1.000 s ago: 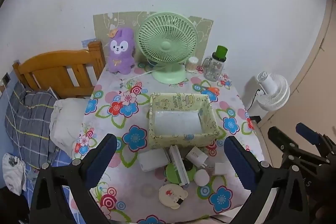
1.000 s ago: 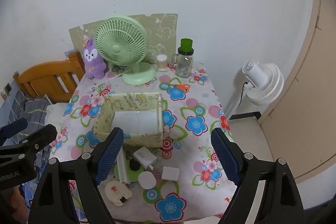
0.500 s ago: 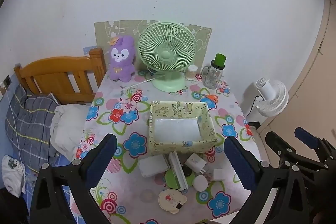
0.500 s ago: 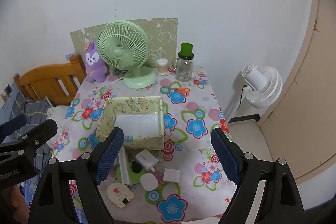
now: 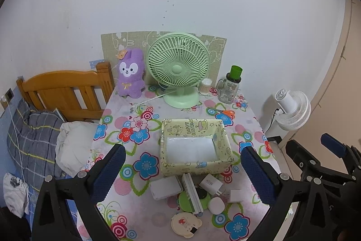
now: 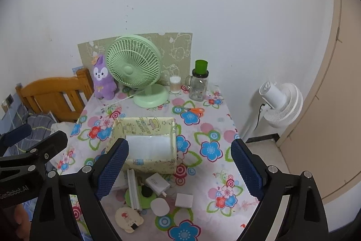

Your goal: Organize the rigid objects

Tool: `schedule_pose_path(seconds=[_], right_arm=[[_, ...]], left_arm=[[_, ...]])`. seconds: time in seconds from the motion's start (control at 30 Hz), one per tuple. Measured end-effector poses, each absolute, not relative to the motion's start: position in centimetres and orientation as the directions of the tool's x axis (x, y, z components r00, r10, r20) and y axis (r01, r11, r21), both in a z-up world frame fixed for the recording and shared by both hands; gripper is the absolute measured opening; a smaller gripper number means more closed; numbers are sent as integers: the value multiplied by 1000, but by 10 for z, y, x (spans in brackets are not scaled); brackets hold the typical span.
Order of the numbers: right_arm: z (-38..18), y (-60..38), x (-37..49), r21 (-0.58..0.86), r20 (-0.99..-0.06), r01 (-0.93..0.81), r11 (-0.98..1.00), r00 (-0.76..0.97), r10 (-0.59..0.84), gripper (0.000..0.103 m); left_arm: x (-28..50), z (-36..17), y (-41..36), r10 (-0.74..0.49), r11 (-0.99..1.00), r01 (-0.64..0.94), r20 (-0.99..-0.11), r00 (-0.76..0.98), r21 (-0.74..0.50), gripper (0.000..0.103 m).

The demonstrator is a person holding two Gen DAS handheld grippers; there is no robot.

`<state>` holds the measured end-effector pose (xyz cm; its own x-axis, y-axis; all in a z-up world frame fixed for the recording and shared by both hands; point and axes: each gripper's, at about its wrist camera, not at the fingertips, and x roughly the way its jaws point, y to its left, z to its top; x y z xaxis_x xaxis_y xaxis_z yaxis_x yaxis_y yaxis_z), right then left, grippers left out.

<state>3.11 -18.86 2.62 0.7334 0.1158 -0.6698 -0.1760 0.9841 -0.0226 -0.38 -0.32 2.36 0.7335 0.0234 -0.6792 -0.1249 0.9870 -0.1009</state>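
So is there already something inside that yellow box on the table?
No, the yellow box shows only its bare white bottom; the small items lie outside it on the tablecloth.

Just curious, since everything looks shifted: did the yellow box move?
No. The yellow box still sits between the green fan and the white charger; only the view shifted.

Glossy floral tablecloth [image 5: 126, 186], printed paper-covered box [image 5: 194, 125], plush rabbit [image 5: 130, 73], varnished wooden headboard [image 5: 65, 87]
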Motion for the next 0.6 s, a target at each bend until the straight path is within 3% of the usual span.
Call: schedule_pose_path(seconds=[0.6], right_arm=[[23, -200, 36, -11, -678, -168, 986, 726, 116, 94]], left_arm=[[4, 21, -19, 29, 989, -121, -689, 724, -86, 103]])
